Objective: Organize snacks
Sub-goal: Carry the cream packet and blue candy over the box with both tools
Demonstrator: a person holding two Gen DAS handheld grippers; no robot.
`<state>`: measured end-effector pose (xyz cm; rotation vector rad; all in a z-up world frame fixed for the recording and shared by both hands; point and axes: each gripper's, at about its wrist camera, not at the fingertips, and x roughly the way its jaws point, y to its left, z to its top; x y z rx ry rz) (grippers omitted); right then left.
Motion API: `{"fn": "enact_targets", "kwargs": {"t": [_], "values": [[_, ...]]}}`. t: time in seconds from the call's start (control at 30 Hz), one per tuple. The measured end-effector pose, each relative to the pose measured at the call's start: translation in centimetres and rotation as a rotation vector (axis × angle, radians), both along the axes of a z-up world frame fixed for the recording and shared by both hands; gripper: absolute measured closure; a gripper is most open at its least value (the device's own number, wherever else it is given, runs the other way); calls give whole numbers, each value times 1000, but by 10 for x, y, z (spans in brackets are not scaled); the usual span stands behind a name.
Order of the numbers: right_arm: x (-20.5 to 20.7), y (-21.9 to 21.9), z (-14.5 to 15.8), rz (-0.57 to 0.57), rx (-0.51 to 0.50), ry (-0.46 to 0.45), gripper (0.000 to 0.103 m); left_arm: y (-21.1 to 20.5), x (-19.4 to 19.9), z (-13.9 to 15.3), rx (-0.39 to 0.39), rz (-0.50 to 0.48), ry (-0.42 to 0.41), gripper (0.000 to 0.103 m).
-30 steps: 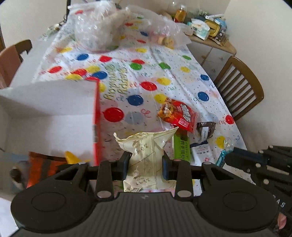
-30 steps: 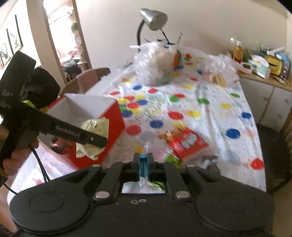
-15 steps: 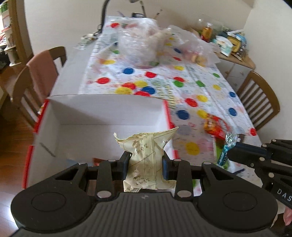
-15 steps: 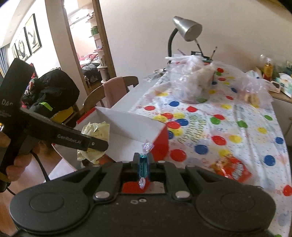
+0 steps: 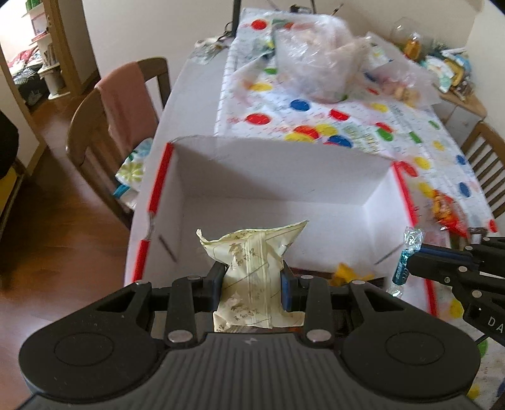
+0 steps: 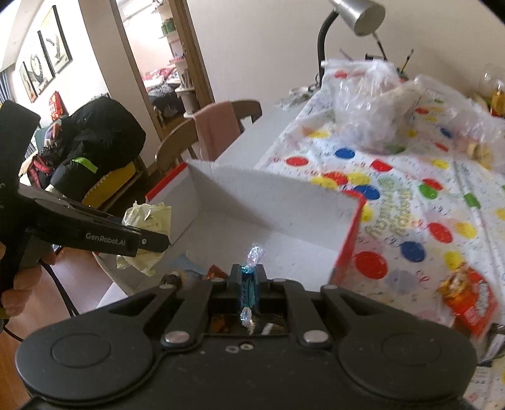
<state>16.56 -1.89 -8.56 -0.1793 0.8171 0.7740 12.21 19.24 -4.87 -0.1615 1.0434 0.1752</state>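
Note:
My left gripper (image 5: 251, 277) is shut on a pale yellow snack packet (image 5: 252, 255), held above the near part of a white cardboard box with red edges (image 5: 274, 170). In the right wrist view that same packet (image 6: 148, 217) hangs over the box's left rim (image 6: 271, 202). My right gripper (image 6: 248, 279) is shut on a thin blue wrapped candy (image 6: 249, 284), also above the box; the candy (image 5: 407, 255) shows at the right in the left wrist view. A few wrappers lie on the box floor (image 5: 347, 271).
A red snack bag (image 6: 467, 299) lies on the polka-dot tablecloth (image 6: 410, 189) right of the box. Clear plastic bags (image 6: 372, 104) sit at the table's far end by a desk lamp (image 6: 363, 15). A wooden chair with a pink cloth (image 5: 120, 104) stands left of the table.
Both grippers have swung left from the snacks on the tablecloth to above the open box, each carrying its snack. The red bag stayed on the table.

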Motion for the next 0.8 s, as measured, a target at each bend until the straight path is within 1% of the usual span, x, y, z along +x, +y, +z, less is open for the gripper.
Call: {"fn": "enact_targets", "kwargs": {"t": [0.13, 0.37, 0.5, 0.63, 0.77, 0.8], "values": [[7, 15, -14, -16, -30, 24, 97, 9, 8, -13, 18, 3, 26, 69], [20, 30, -33, -40, -80, 63, 97, 13, 28, -34, 48, -28, 85, 69], [23, 33, -41, -50, -90, 95, 97, 14, 36, -45, 50, -39, 119, 69], [23, 38, -46, -48, -111, 101, 97, 11, 41, -56, 49, -48, 151, 69], [24, 43, -50, -46, -130, 107, 96, 9, 45, -65, 50, -53, 175, 68], [23, 44, -50, -47, -132, 107, 92, 9, 45, -66, 49, -50, 176, 68]]}}
